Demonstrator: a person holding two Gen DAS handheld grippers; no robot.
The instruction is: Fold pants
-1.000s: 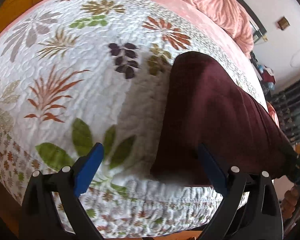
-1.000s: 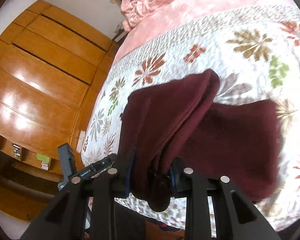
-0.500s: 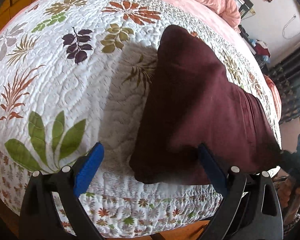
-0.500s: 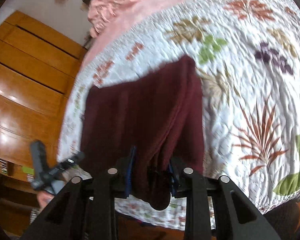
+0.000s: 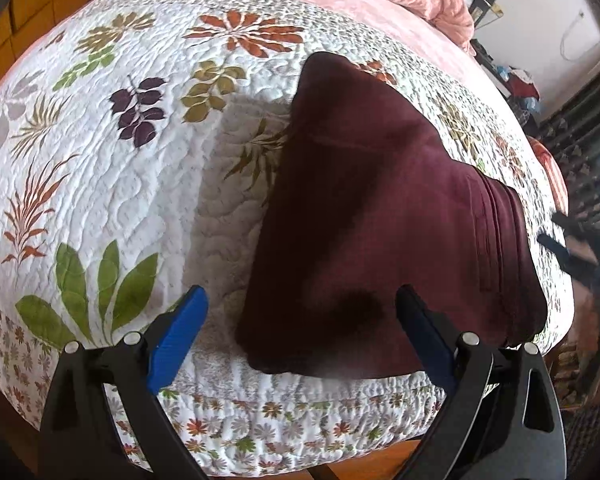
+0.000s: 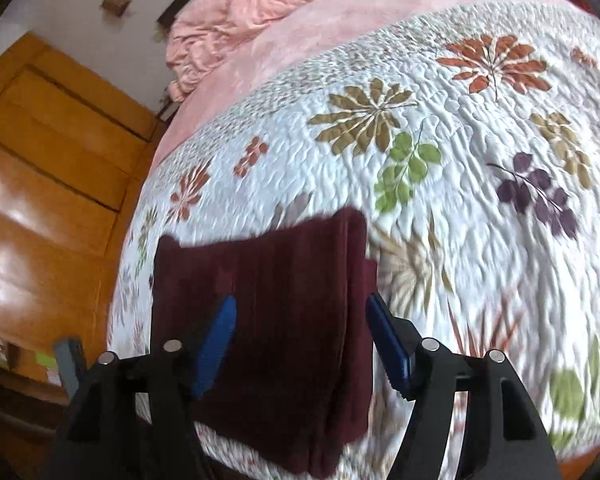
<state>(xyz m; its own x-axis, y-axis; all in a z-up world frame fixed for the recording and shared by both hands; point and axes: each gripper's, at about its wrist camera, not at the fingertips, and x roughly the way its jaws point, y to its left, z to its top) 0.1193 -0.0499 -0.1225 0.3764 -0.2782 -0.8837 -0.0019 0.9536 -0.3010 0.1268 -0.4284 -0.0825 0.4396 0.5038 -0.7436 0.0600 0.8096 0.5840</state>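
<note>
The dark maroon pants (image 5: pixel 380 208) lie folded on the floral quilt (image 5: pixel 120 184), close to the bed's near edge. My left gripper (image 5: pixel 300 320) hovers open over their near end, its blue pads (image 5: pixel 180 332) apart from the cloth. In the right wrist view the pants (image 6: pixel 284 280) lie flat between the spread fingers of my right gripper (image 6: pixel 302 340). Its jaws are opening and the pads (image 6: pixel 388 344) do not press on the fabric. The right gripper (image 5: pixel 572 248) shows blurred at the left view's right edge.
A bunched pink blanket (image 6: pixel 260 4) lies at the head of the bed over a pink sheet (image 6: pixel 360 32). A wooden wardrobe (image 6: pixel 48 168) stands beside the bed. The quilt's edge (image 5: pixel 284 408) drops off just below the pants.
The right gripper's jaws have spread and let go of the bunched pants, which now lie flat on the quilt. The left gripper stayed open and shifted sideways along the bed edge.
</note>
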